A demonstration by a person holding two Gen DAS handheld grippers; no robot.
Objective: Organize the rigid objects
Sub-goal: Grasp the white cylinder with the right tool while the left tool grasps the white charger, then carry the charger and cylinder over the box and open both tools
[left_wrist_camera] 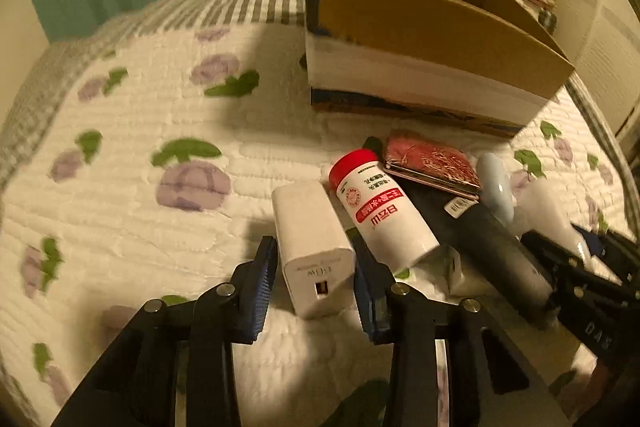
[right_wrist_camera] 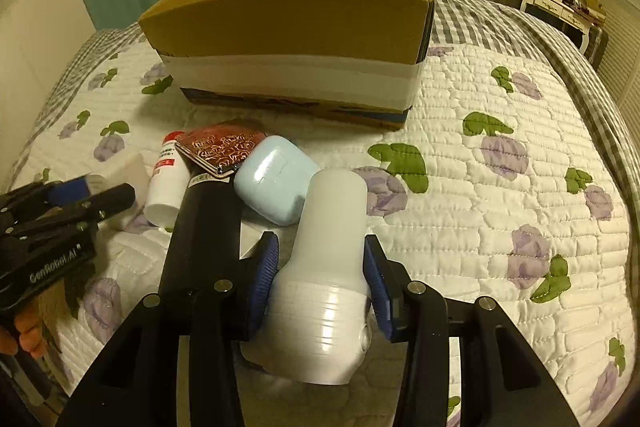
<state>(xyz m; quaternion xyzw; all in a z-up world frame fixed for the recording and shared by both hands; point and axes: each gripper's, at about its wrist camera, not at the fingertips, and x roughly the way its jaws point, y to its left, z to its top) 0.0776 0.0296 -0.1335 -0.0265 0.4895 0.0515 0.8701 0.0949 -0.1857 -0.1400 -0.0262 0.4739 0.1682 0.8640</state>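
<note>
my left gripper sits at 6 o'clock in its view, jaws narrowed around the white usb charger block, pads right at its sides, though i cannot tell if they press yet. my right gripper likewise brackets a translucent white bottle lying on the quilt; whether the pads actually touch it i can't tell.

just beyond, toward 12 to 1 o'clock in the left view, the pile waits: a red-capped white pill bottle, a long black device, a red patterned coin purse resting on it, and a pale blue case.

farthest, at 12 o'clock, stands the open cardboard box. what i see of its inside is bare, but the floor is hidden by the near wall. i judge the task barely begun: everything visible lies outside the box.
</note>
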